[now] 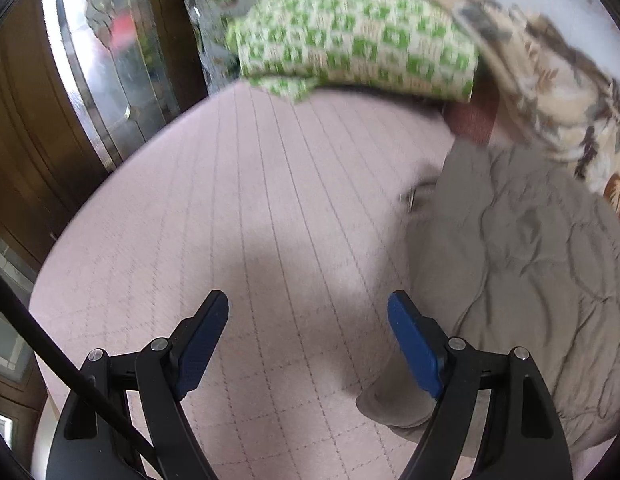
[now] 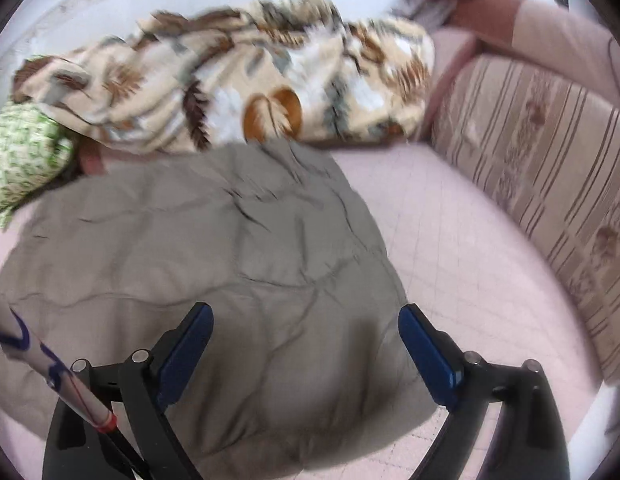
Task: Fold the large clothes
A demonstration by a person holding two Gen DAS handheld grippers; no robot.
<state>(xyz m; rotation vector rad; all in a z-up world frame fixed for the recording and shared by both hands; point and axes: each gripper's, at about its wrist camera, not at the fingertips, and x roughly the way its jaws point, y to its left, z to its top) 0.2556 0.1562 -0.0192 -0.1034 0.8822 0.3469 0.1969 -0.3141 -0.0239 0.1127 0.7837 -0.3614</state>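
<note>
A grey-beige padded garment lies spread and wrinkled on the pink quilted bed cover. In the left wrist view the garment fills the right side. My left gripper is open and empty above bare pink cover, just left of the garment's edge. My right gripper is open and empty, hovering over the garment's near right part.
A green-and-white checked pillow and a leaf-patterned blanket lie at the far side of the bed. A striped cushion stands at the right. A dark wooden door with glass is left of the bed.
</note>
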